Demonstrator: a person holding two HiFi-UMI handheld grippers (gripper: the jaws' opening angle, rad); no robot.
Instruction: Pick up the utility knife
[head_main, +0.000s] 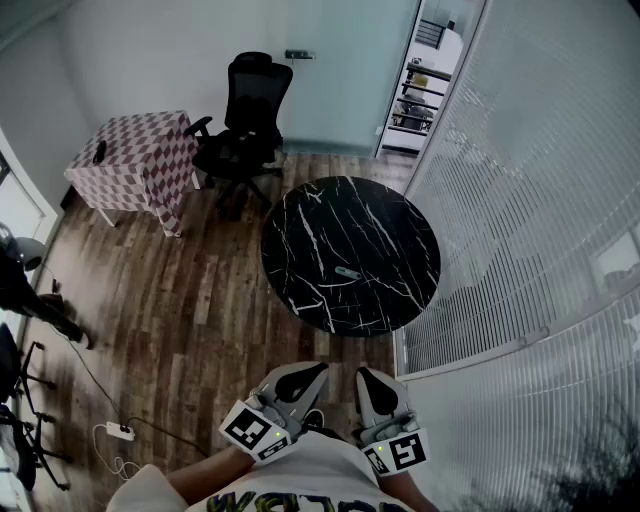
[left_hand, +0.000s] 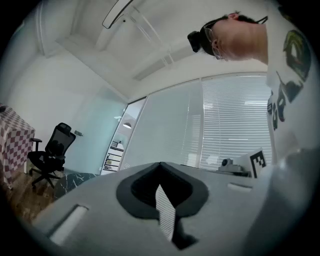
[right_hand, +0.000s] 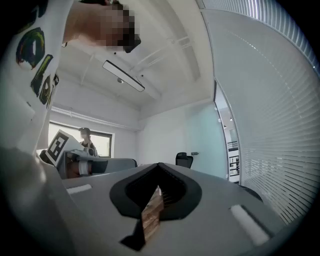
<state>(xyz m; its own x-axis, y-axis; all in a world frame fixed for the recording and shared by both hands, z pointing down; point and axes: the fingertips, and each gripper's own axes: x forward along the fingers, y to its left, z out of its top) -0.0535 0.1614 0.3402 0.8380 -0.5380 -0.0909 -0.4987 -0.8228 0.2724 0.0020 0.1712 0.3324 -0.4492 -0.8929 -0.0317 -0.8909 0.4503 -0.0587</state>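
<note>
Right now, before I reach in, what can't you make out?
- Small grey utility knife on round black marble table: head view, too small to tell blade out or retracted.
- Both gripper views: knife not seen; they look level across the room.

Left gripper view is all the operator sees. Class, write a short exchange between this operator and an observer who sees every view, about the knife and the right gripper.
Operator: I see no knife. Where is it?
Observer: The knife lies near the middle of the round black table.
Operator: Is the right gripper close to it?
Observer: No. The right gripper is by the person's body, short of the table's near edge.
</note>
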